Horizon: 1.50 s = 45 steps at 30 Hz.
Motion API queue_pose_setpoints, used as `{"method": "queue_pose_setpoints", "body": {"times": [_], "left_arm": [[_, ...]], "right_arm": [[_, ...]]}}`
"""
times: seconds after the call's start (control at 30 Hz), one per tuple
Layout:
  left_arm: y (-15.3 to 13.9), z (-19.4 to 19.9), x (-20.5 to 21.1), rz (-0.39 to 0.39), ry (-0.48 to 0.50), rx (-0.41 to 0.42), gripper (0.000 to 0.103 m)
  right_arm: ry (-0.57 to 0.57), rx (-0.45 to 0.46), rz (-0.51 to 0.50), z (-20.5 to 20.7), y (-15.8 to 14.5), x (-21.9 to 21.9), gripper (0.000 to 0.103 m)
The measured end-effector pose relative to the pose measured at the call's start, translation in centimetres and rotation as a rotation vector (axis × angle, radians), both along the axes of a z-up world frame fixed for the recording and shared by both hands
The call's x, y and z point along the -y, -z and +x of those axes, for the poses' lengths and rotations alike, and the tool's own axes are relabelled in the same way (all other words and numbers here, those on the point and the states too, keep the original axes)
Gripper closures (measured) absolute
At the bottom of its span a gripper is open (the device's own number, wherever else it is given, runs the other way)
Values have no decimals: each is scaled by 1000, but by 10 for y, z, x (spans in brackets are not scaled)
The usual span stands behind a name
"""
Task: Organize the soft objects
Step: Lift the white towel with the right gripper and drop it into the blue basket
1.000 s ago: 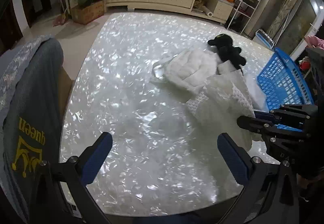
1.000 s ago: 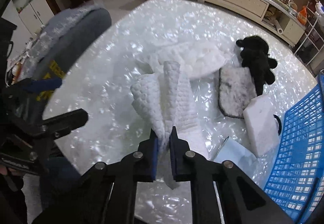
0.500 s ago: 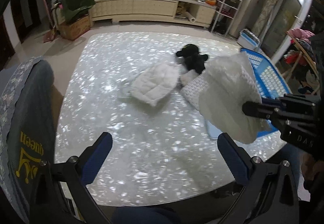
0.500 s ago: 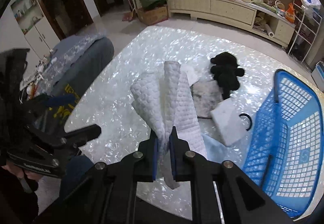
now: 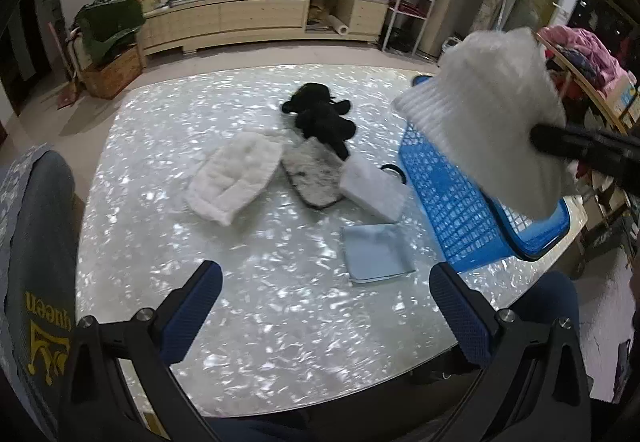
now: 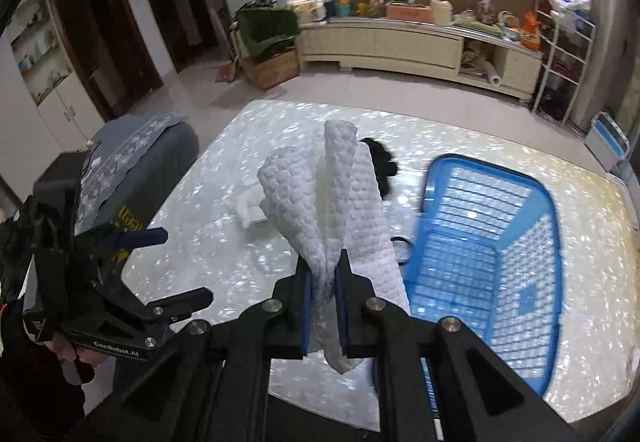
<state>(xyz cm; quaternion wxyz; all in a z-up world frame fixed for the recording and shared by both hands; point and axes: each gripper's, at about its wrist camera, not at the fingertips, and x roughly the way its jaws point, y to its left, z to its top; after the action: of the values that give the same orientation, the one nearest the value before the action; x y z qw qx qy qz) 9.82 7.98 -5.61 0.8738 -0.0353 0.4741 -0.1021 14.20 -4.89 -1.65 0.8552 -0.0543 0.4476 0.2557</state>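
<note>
My right gripper (image 6: 325,271) is shut on a white quilted cloth (image 6: 344,210), which hangs in the air beside the blue basket (image 6: 520,298). From the left wrist view the same white cloth (image 5: 492,114) hangs over the blue basket (image 5: 452,198). My left gripper (image 5: 320,294) stands open over the table with nothing between its fingers. On the shiny white table (image 5: 180,274) lie a white puffy pad (image 5: 236,178), a black plush toy (image 5: 320,118), a grey furry piece (image 5: 312,178), a white block (image 5: 372,190) and a pale blue folded cloth (image 5: 376,250).
A grey chair back (image 5: 36,282) with yellow lettering stands at the table's left edge. A long cream sideboard (image 5: 256,18) crowded with items lines the far wall, a wire rack (image 5: 412,2) to its right. A small black ring (image 5: 394,170) lies by the basket.
My right gripper has lifted the white cloth off the table and carried it rightward toward the basket. Both hands have risen, so more of the table and room shows.
</note>
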Motion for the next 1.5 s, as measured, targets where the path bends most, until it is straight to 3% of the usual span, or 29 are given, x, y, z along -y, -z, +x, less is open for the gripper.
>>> {"method": "queue_pose_setpoints", "body": {"times": [0.4, 1.0, 1.37, 1.5], "left_arm": [[25, 25, 46, 21, 82, -49, 0], [95, 67, 100, 120, 146, -155, 0], [132, 90, 111, 185, 137, -213, 11], [144, 100, 110, 179, 123, -243, 22]], "right_arm": [[166, 30, 7, 9, -14, 74, 93], [238, -121, -22, 40, 44, 107, 93], [242, -161, -5, 53, 63, 127, 93], [238, -169, -1, 55, 68, 128, 93]]}}
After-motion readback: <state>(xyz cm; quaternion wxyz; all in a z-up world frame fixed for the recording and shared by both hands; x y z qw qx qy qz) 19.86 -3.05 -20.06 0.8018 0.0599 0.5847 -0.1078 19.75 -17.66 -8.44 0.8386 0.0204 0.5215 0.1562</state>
